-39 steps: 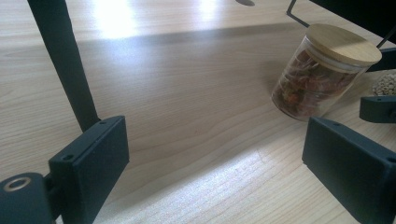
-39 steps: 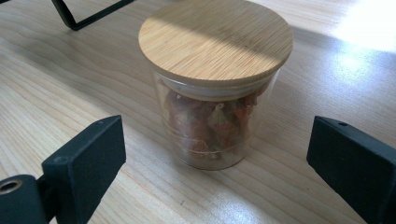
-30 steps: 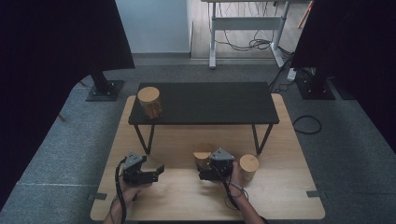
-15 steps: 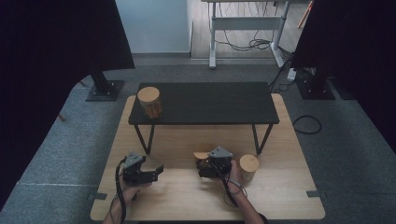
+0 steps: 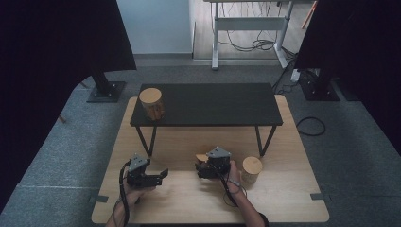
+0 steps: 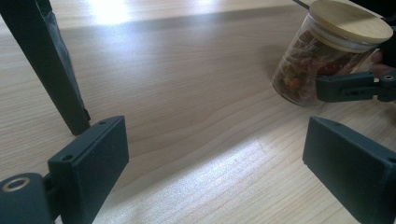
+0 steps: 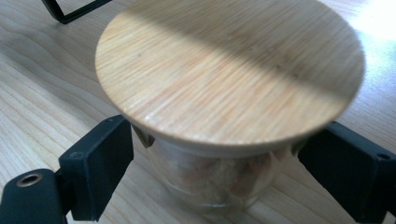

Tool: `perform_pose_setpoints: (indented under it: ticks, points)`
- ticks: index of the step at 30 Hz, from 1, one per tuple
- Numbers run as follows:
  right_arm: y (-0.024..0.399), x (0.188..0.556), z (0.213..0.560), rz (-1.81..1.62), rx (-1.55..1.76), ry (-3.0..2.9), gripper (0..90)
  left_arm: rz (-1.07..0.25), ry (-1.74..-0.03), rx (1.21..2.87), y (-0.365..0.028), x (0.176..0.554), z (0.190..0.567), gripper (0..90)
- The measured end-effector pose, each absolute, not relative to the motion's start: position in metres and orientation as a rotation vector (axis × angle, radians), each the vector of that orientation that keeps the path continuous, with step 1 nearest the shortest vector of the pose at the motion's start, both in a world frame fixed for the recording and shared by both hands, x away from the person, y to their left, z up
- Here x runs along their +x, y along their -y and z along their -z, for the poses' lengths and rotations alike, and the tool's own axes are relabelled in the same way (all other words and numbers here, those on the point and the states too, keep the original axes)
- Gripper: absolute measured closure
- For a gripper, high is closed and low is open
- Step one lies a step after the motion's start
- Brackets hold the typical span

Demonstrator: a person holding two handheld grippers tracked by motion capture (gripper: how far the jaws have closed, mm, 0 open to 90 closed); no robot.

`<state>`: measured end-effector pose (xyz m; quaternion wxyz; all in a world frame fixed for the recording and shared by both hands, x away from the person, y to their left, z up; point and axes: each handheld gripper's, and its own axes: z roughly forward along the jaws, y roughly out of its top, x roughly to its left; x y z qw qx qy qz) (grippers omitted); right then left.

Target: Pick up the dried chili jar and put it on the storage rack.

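A glass jar with a round wooden lid and reddish-brown contents stands on the wooden tabletop, near the front middle. My right gripper has its two black jaws on either side of the glass just under the lid. The jaws have just been closing on it, and the pads now sit against the wall. In the high view the right gripper covers most of that jar. My left gripper stands open over bare wood, with the jar off to its right. In the high view the left gripper is at the front left.
A low black table stands across the back of the wooden top, and one of its legs is close to the left gripper. A second lidded jar sits on its left end. A third jar stands just right of the right hand.
The right gripper has crept slightly leftward around the jar. The left gripper and the other two jars have stayed where they were.
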<state>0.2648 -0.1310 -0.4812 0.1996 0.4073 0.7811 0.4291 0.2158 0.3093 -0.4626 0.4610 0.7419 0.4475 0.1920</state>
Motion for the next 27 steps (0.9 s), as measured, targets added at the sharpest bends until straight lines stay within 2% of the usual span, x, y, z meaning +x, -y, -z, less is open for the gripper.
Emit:
perform_pose_setpoints:
  ticks: [10,21,27]
  points:
    - [0.1244,0.2698,0.4803,-1.196,1.131,-2.191,12.5,-0.462,-1.095,1.832,-0.3071,0.2162,0.4635,6.2]
    - [0.1219,0.2714,0.4814,-1.179,1.133,-2.192,23.4,-0.453,-1.089,1.842,-0.3051,0.2169,0.4644,6.2]
    - [0.1230,0.2717,0.4818,-1.178,1.119,-2.196,24.3,-0.451,-1.098,1.858,-0.3018,0.2176,0.4640,6.1]
